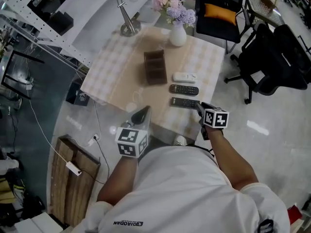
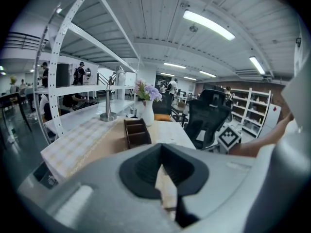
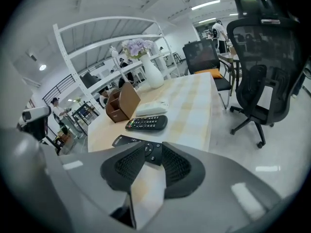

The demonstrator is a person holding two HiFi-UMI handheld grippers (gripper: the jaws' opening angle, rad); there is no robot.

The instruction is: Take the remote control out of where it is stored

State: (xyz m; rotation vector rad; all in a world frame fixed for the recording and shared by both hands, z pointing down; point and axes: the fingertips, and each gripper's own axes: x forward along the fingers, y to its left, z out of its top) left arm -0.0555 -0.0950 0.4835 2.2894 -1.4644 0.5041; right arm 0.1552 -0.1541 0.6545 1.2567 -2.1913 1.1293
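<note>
Right gripper closed narrowly on the near end of a slim black plastic remote control. The remote lay flat on the checked tablecloth, at five o'clock from the empty-looking brown wooden compartment box. Left gripper hovered part-open and empty at six o'clock. Hazard: so short an end-grip might let the remote pivot and slip off the nearby table edge.

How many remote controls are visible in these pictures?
3. A white remote lies beside the brown holder, then the middle black remote, then the nearest black remote at the right gripper. The holder may hide more.
</note>
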